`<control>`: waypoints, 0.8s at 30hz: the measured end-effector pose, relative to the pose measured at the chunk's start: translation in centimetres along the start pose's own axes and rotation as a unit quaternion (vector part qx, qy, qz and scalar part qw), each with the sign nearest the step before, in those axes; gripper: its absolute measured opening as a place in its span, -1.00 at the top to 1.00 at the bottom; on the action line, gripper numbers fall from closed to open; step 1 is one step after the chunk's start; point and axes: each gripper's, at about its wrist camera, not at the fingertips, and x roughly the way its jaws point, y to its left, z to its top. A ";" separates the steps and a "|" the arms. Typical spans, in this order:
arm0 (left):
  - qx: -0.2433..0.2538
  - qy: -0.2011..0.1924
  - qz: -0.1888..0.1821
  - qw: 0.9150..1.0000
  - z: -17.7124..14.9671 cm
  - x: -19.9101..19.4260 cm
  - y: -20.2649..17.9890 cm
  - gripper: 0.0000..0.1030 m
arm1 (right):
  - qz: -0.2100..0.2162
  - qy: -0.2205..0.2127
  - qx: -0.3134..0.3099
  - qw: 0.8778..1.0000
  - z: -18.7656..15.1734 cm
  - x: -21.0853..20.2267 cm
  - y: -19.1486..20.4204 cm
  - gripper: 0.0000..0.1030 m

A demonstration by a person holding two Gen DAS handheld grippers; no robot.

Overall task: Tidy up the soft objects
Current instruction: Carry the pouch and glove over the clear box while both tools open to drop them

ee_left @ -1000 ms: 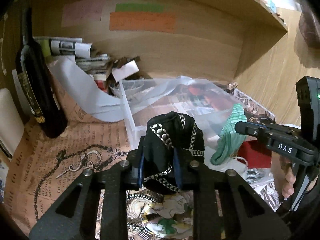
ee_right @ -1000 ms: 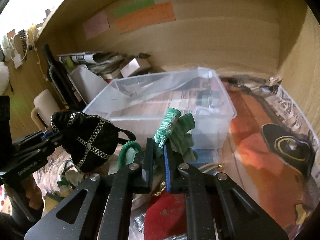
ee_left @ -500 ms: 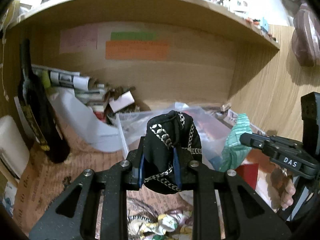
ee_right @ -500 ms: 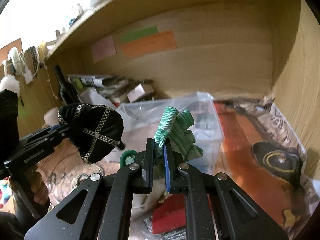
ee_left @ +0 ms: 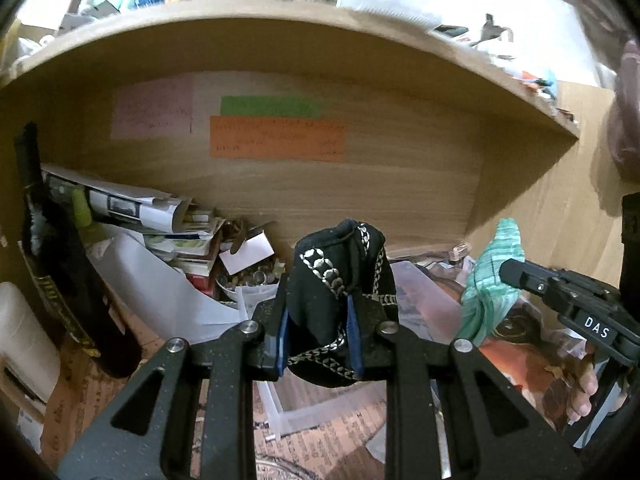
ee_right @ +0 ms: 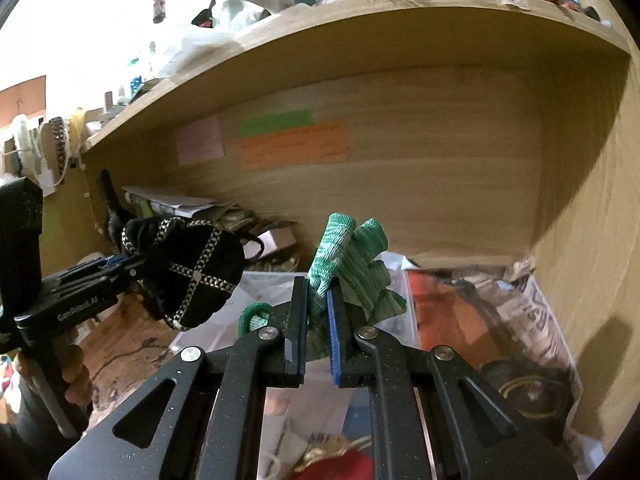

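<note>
My left gripper (ee_left: 318, 300) is shut on a black pouch with silver chain trim (ee_left: 340, 280) and holds it in the air above the clear plastic box (ee_left: 416, 296). The pouch also shows in the right wrist view (ee_right: 192, 272). My right gripper (ee_right: 318, 298) is shut on a green knitted glove (ee_right: 352, 256) and holds it up over the same box (ee_right: 280, 284). The glove shows at the right of the left wrist view (ee_left: 492, 280). The two grippers are side by side, apart.
A dark wine bottle (ee_left: 60, 264) stands at the left. Papers and a small white box (ee_left: 244, 250) are piled against the wooden back wall. Coloured notes (ee_left: 276, 142) hang on the wall. A shelf board (ee_left: 280, 28) overhangs. Patterned newspaper (ee_right: 532, 320) covers the surface at the right.
Both grippers have risen with their loads. The box and the table have dropped lower in both views and the shelf board above has come into view.
</note>
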 end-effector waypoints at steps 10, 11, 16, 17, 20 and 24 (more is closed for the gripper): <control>0.014 0.092 0.007 0.996 -0.5 7.3 0.7 0.55 | -0.025 0.054 -0.023 0.998 -0.4 5.0 -1.0 0.84; 0.015 0.099 0.007 0.995 -0.7 7.7 0.7 0.55 | -0.025 0.059 -0.025 0.998 -0.5 5.4 -1.1 0.84; 0.014 0.136 -0.003 0.991 -1.7 10.1 0.8 0.55 | -0.027 0.108 -0.033 0.993 -1.6 8.1 -1.4 0.84; 0.014 0.143 -0.005 0.990 -1.9 10.5 0.8 0.55 | -0.027 0.115 -0.035 0.992 -1.7 8.5 -1.4 0.84; 0.015 0.161 -0.010 0.987 -2.4 11.3 0.6 0.54 | -0.023 0.137 -0.037 0.990 -2.2 9.3 -1.5 0.84; 0.018 0.183 -0.012 0.983 -3.0 11.8 0.4 0.42 | -0.016 0.164 -0.036 0.986 -2.7 10.1 -1.6 0.84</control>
